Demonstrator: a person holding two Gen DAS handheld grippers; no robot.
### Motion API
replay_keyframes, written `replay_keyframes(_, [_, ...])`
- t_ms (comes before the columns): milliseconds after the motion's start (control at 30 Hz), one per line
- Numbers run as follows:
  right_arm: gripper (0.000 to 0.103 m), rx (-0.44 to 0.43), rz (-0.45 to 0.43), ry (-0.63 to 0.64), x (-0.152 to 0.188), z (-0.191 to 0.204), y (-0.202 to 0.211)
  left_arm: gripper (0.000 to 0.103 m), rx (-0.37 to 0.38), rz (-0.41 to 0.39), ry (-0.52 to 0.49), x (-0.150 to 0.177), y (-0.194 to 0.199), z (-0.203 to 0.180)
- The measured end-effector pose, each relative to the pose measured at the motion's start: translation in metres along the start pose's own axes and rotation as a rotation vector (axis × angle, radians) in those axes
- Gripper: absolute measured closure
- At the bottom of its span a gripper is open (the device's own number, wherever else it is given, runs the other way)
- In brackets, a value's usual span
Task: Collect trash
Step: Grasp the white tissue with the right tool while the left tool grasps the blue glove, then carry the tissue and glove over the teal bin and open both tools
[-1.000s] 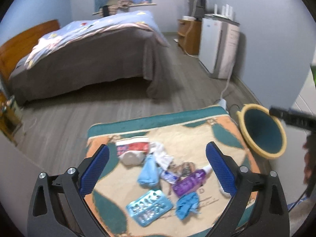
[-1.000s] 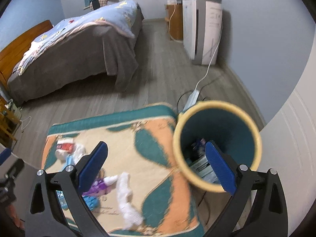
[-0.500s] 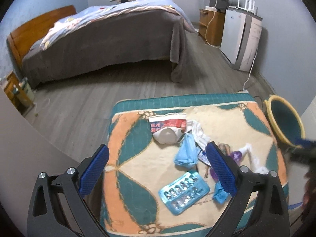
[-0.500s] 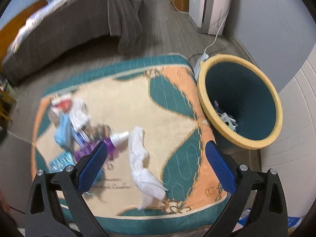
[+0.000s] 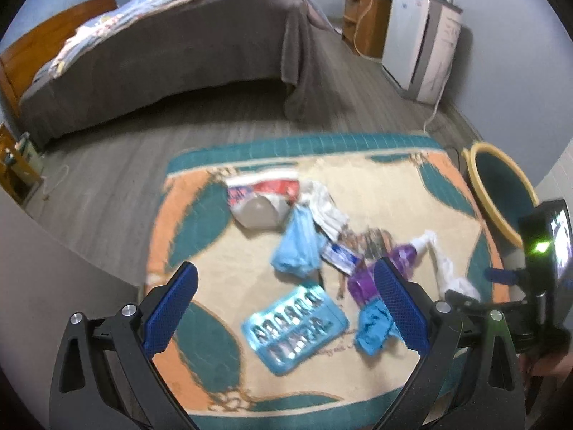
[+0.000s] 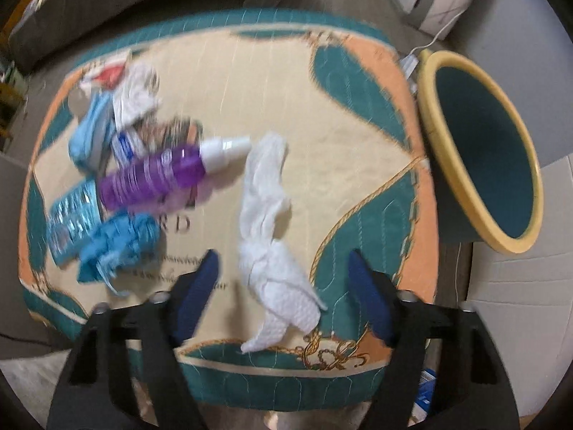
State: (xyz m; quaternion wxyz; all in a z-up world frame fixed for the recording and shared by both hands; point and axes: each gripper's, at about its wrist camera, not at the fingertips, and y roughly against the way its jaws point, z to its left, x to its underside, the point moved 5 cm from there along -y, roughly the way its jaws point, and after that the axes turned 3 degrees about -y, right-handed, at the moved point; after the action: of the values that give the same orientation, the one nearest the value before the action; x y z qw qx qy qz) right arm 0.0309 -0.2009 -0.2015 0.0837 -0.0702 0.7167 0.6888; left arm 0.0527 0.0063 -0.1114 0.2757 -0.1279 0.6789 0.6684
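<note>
Closing in on the white tissue (image 6: 272,229) with the right gripper (image 6: 283,294): jaws have just been narrowing and stand partly open, blue pads either side of the tissue's near end, not pressing it yet. Nothing held.

Layout relative to the bin (image 6: 480,150), teal inside with a yellow rim, standing just off the far right edge of the patterned table cloth (image 6: 358,89):
- tissue: crumpled strip on the cloth, nearest piece of trash to the bin, clear of it
- purple spray bottle (image 6: 157,175): beyond the tissue from the bin, its white nozzle just short of the tissue's far end
- blue rag (image 6: 114,247), blister pack (image 5: 295,326), blue bag (image 5: 297,247), red-and-white wrapper (image 5: 265,193): further from the bin again, clustered

Left gripper (image 5: 286,311): jaws wide, empty, hovering above the blister pack on the side away from the bin. Not touching anything.

Step, my read: pick of the tissue, final approach. Bin drop not started.

Next move needs: lower until the pads straddle the bunched near end, then close fully. Thin soft paper, so a partial close will likely slip. Pinch the thick knot, not the loose tail. Lift straight, then carry toward the bin and release over the opening. Both views are blurred, so exact pad height above the cloth is unclear.
</note>
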Motion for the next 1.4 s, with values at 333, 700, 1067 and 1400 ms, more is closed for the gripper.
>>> replay_keyframes(333, [0.073, -0.045, 0.020, -0.003, 0.003, -0.002, -0.005, 0.006, 0.010, 0.120, -0.087, 0.047, -0.046, -0.061])
replay_keyframes(700, [0.074, -0.068, -0.059, -0.166, -0.017, -0.044, 0.008, 0.038, 0.122, 0.222, -0.171, 0.066, -0.066, -0.089])
replay_keyframes(1067, [0.074, -0.141, -0.132, -0.167, -0.037, -0.038, 0.035, 0.067, 0.139, 0.103, -0.203, 0.044, -0.038, -0.100])
replay_keyframes(1400, [0.074, -0.203, -0.318, -0.161, -0.074, -0.061, 0.105, 0.067, 0.116, -0.140, -0.196, -0.016, 0.020, -0.090])
